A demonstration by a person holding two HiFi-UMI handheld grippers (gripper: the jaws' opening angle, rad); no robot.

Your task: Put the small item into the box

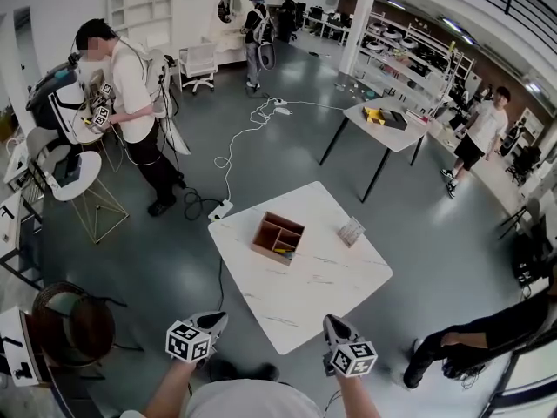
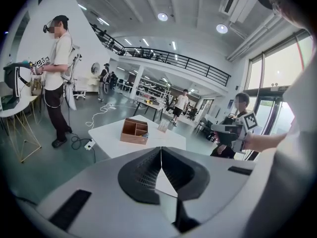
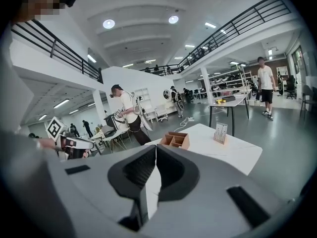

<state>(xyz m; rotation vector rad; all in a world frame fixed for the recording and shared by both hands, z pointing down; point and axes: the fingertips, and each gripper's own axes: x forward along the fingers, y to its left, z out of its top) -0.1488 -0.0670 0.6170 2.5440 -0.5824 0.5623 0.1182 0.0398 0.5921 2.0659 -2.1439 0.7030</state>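
Observation:
A brown wooden box point(image 1: 278, 238) with several compartments stands on the white table point(image 1: 322, 294), and something small and yellow lies in its near compartment. To its right stands a small upright card holder point(image 1: 352, 231). Both grippers hover short of the table's near corner, well apart from the box. My left gripper point(image 1: 218, 321) is shut, its jaws meeting at the tips with nothing between them point(image 2: 160, 150). My right gripper point(image 1: 334, 323) is likewise shut and empty point(image 3: 156, 148). Both gripper views show the box point(image 2: 134, 131) point(image 3: 174, 140) far ahead.
A power strip point(image 1: 219, 209) and white cable lie on the floor beyond the table. A person with grippers point(image 1: 130, 103) stands at far left beside chairs. A second table point(image 1: 387, 122) carries yellow things. A seated person's legs point(image 1: 461, 342) are at right.

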